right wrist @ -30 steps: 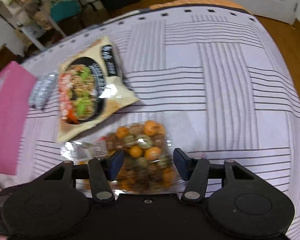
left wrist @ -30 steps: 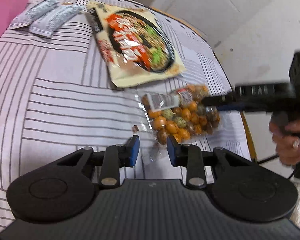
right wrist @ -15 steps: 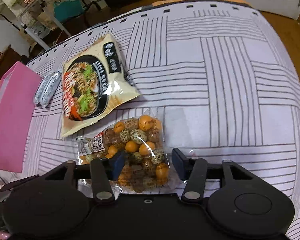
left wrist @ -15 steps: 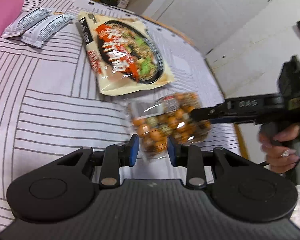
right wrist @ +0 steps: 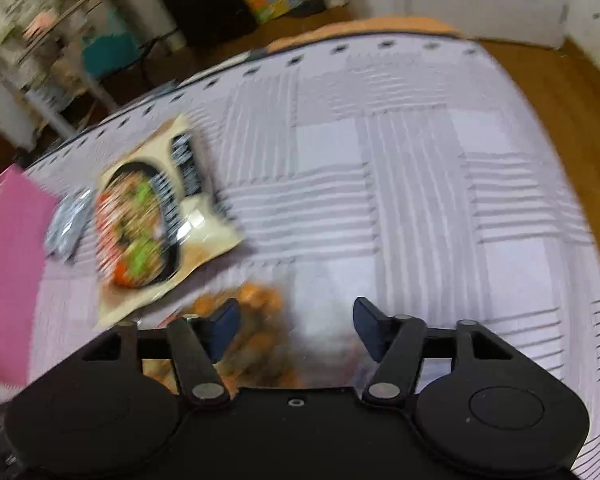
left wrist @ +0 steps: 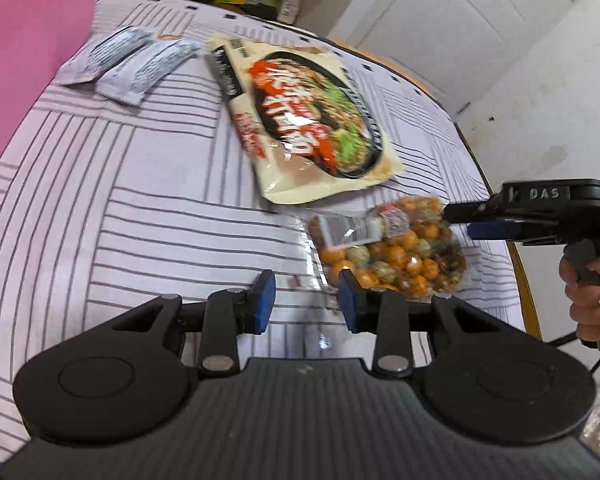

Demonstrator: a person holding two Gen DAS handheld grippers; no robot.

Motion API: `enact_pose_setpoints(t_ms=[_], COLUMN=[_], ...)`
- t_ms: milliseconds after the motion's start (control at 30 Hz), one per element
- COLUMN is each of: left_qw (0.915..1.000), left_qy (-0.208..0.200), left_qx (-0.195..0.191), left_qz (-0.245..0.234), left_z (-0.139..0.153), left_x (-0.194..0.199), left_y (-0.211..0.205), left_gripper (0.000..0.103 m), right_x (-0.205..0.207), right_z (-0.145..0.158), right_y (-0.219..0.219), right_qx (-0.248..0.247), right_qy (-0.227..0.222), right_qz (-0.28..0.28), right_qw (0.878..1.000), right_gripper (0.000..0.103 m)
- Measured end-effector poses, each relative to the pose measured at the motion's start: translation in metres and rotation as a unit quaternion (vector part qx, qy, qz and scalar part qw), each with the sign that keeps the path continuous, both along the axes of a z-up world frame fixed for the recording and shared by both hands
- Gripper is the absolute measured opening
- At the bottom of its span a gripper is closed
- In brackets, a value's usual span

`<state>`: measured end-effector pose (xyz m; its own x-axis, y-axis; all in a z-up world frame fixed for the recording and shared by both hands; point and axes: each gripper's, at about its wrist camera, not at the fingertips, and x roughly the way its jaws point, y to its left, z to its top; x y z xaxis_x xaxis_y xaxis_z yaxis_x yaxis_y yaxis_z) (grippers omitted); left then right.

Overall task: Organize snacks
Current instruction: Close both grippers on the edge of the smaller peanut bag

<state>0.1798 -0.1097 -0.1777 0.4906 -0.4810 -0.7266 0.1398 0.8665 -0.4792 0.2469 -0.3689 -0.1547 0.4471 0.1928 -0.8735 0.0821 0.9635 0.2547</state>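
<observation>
Snacks spread over the striped tablecloth (left wrist: 148, 168), and the clear bag of orange and speckled candy balls (left wrist: 392, 256) is the one in play, sitting near the cloth's 4 o'clock edge in the left wrist view. Right gripper (right wrist: 294, 330) is over it, jaws spread wide, the bag a blurred orange smear between and beneath them; whether the pads touch it I can't tell through the motion blur. From the left camera, that same gripper reaches in from 3 o'clock, its tip at the bag's far side. Left gripper (left wrist: 306, 302) hangs just short of the bag, jaws parted, nothing between them, the bag off toward 1 o'clock. Big noodle packet (left wrist: 300, 120) lies at 11 o'clock of the candy, its corner nearly meeting it. Two silver sachets (left wrist: 134, 64) rest side by side farther out at 10 o'clock, next to a pink box (left wrist: 24, 52).
</observation>
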Motion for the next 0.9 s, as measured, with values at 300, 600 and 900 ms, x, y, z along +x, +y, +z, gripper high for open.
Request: enact_pose_setpoints(t_ms=[300,600,900], left_qw=[0.9971,0.9980,0.9992], left_qy=[0.026,0.007,0.020], left_qx=[-0.067,-0.059,-0.022], left_qz=[-0.026,-0.020,-0.028], left_z=[-0.011,-0.012,-0.011], left_x=[0.005,0.004,0.012], left_y=[-0.002,-0.016,-0.027], left_gripper=[0.036,0.033,0.022], right_x=[-0.003,-0.017,-0.020], right_z=[-0.023,-0.007,-0.020], right_y=[-0.028,0.044,0.039], right_qx=[0.178,-0.023,-0.029], right_qy=[0.040,0.034,0.038], right_qz=[0.009,0.157,0.194], right_qw=[0.983,0.987,0.980], right_gripper=[0.075,0.064,0.085])
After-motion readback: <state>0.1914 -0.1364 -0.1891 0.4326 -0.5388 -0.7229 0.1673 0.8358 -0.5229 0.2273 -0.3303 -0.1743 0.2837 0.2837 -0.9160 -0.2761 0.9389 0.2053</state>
